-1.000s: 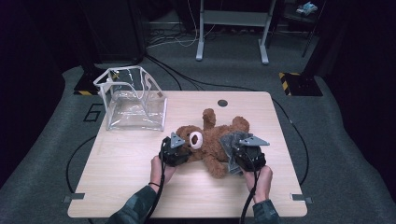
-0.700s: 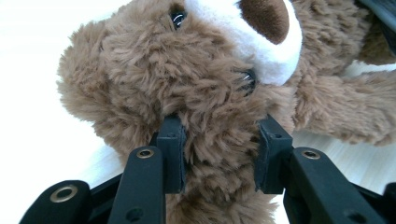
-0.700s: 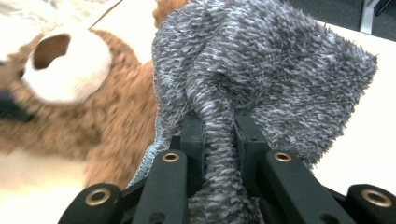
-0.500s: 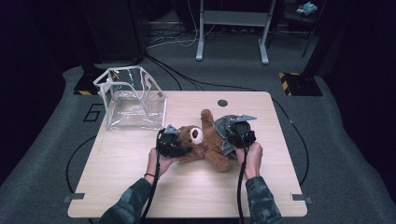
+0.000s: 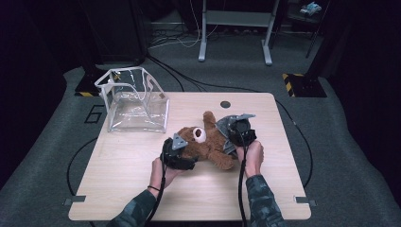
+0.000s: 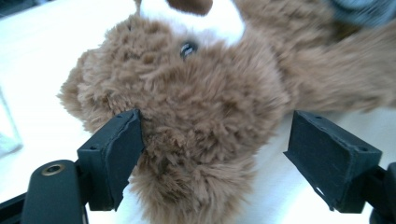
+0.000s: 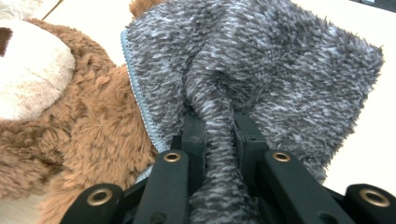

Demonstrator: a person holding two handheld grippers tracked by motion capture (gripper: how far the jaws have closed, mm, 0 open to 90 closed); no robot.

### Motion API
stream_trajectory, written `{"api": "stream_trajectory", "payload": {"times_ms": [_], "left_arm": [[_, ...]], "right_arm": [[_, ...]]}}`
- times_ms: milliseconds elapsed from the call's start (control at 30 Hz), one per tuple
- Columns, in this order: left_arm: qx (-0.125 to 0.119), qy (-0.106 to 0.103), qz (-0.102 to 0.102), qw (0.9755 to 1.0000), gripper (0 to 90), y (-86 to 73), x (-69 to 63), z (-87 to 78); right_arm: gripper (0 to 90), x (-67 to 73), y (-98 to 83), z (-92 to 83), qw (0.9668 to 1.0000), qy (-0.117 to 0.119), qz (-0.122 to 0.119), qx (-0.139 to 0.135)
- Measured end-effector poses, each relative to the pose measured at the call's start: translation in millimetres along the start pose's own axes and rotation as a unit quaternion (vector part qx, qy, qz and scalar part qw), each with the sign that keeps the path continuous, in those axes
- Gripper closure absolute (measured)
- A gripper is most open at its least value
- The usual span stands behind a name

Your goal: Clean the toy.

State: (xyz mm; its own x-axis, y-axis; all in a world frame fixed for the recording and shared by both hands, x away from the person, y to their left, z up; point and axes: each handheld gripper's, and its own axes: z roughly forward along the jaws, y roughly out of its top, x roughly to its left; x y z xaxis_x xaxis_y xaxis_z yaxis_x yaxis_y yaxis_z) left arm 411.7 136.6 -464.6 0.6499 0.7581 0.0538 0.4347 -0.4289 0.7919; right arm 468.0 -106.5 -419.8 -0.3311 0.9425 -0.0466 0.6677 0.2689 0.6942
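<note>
A brown teddy bear [image 5: 208,144] lies on its back in the middle of the wooden table [image 5: 118,189]. My left gripper [image 5: 187,152] is at the bear's head [image 6: 205,93]. Its jaws have just been opening and now stand wide on either side of the head; the left pad brushes the fur and the right pad is clear of it. My right gripper [image 5: 229,132] is over the bear's body, shut on a bunched fold of a grey fuzzy cloth [image 7: 280,60] that drapes over the bear [image 7: 93,121].
A clear plastic bag [image 5: 135,99] stands open at the back left of the table. A small dark hole [image 5: 225,104] is near the far edge. Cables trail from both grippers toward the near edge.
The left jaws have opened off the bear's head. My right gripper has moved away from the near edge and leftward, carrying the grey cloth over the bear's body.
</note>
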Motion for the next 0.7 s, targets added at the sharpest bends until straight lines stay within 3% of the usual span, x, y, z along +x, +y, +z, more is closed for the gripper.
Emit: {"api": "stream_trajectory", "payload": {"times_ms": [100,167,200,267,367,433,500,700], "left_arm": [[0.004,0.033,0.010,0.9994,16.4,0.6,-6.6,9.1],[0.000,0.039,0.014,0.9991,15.8,1.3,-8.5,11.3],[0.001,0.056,0.025,0.9981,16.4,3.1,-13.0,17.0],[0.007,0.067,0.031,0.9972,20.4,3.5,-14.0,20.8],[0.002,0.075,0.029,0.9968,26.7,2.9,-12.3,22.7],[0.003,0.074,0.030,0.9968,40.1,2.7,-9.1,22.8],[0.003,0.074,0.030,0.9968,46.9,2.5,-8.4,23.5],[0.004,0.056,0.012,0.9984,59.1,2.3,-2.5,24.0]], "right_arm": [[78.3,-1.0,1.1,2.3,1.0000,0.000,-0.002,0.001],[78.4,-1.0,1.1,3.1,1.0000,0.000,-0.001,0.004],[78.5,-1.3,0.7,3.8,1.0000,0.001,0.003,0.004],[78.5,-2.7,-0.3,4.9,1.0000,0.004,0.004,0.000],[78.4,-3.2,-1.7,4.4,0.9999,0.006,0.008,0.000],[78.3,-5.0,-4.0,2.6,0.9998,0.013,0.011,-0.004],[78.3,-5.6,-4.7,2.1,0.9998,0.016,0.012,-0.007],[77.8,-8.2,-12.6,-18.1,0.9991,0.022,0.012,-0.035]]}}
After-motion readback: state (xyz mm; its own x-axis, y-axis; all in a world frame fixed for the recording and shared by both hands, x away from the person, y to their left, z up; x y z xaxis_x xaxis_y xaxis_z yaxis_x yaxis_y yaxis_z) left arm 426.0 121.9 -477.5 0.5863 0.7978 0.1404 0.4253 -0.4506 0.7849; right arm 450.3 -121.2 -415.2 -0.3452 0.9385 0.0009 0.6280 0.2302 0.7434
